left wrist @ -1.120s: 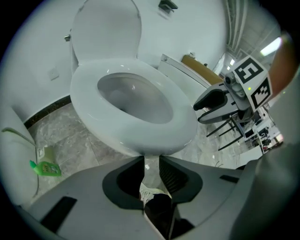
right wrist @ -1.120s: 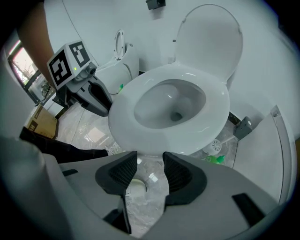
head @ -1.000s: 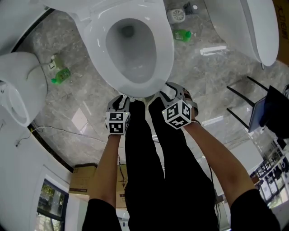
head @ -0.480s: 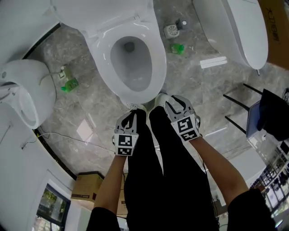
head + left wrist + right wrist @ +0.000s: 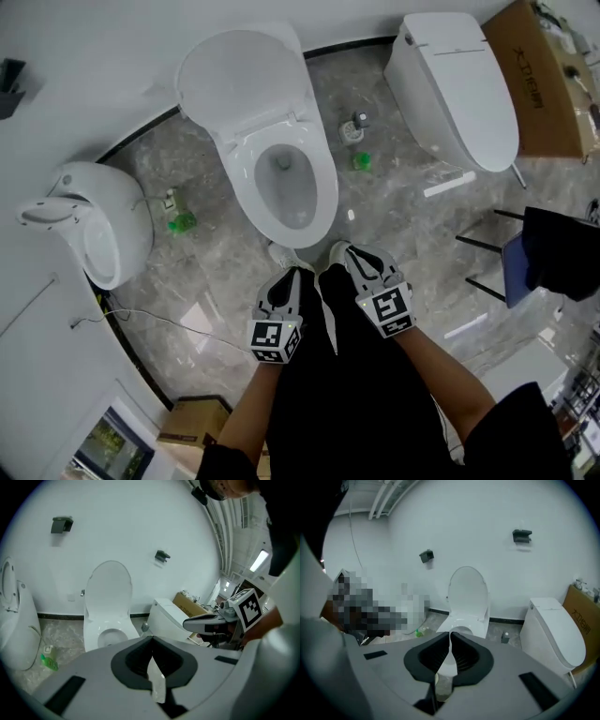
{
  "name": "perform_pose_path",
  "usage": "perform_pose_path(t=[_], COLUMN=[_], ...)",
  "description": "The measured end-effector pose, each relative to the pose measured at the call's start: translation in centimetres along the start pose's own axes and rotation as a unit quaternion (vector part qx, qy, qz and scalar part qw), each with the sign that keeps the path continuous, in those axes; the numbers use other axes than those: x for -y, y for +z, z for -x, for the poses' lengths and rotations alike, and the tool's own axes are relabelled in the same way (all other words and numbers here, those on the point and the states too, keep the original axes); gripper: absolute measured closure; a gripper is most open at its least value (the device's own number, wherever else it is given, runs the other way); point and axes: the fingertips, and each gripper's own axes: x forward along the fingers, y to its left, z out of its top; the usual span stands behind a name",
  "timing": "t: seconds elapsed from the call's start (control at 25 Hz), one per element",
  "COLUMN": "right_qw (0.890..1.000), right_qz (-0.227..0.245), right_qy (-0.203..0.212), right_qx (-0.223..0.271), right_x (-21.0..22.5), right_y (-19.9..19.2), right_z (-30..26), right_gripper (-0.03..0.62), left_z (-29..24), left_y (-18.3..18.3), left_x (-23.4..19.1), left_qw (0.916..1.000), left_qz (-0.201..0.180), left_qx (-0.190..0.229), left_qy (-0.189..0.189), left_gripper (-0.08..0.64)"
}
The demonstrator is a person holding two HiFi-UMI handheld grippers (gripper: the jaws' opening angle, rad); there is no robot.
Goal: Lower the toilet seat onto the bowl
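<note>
We look down on the toilet point(image 5: 246, 164): its seat point(image 5: 326, 197) lies on the bowl and its lid point(image 5: 242, 80) stands upright. Nearer us, clear of it, the left gripper point(image 5: 289, 274) and right gripper point(image 5: 340, 250) hang side by side. Their jaws have just been closing, with nothing between them. A green bottle point(image 5: 181, 223) lies to the left.

Three toilets point(image 5: 281, 178) point(image 5: 455, 89) point(image 5: 94, 230), two green bottles point(image 5: 180, 223) point(image 5: 362, 161), two cardboard boxes point(image 5: 544, 84) point(image 5: 192, 424), two grippers point(image 5: 289, 275) point(image 5: 341, 250)
</note>
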Motion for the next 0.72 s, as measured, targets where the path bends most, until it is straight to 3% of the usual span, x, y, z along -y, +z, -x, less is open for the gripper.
perform_pose_path(t=[0.24, 0.36, 0.44, 0.56, 0.72], right_qw=[0.995, 0.992, 0.991, 0.986, 0.981], right_qz=[0.048, 0.057, 0.057, 0.064, 0.034], right_qy=[0.009, 0.029, 0.029, 0.013, -0.011], right_qx=[0.086, 0.105, 0.122, 0.151, 0.191], right_x=[-2.5, -4.3, -5.3, -6.9, -8.6], right_y=[8.8, 11.2, 12.5, 14.7, 17.0], right_z=[7.7, 11.0, 13.6, 17.1, 21.4], right_gripper=[0.551, 0.551, 0.551, 0.549, 0.549], left_z=[6.2, 8.5, 9.8, 11.9, 16.1], left_y=[7.9, 10.3, 12.1, 15.2, 18.0], left_x=[3.2, 5.9, 8.5, 11.7, 13.1], left_qw=[0.9973, 0.9951, 0.9932, 0.9857, 0.9810], left_qz=[0.006, 0.015, -0.009, -0.078, -0.072], left_qx=[0.073, 0.097, 0.115, 0.143, 0.174], left_qy=[-0.006, -0.009, -0.019, -0.044, -0.046], left_gripper=[0.545, 0.545, 0.545, 0.545, 0.545])
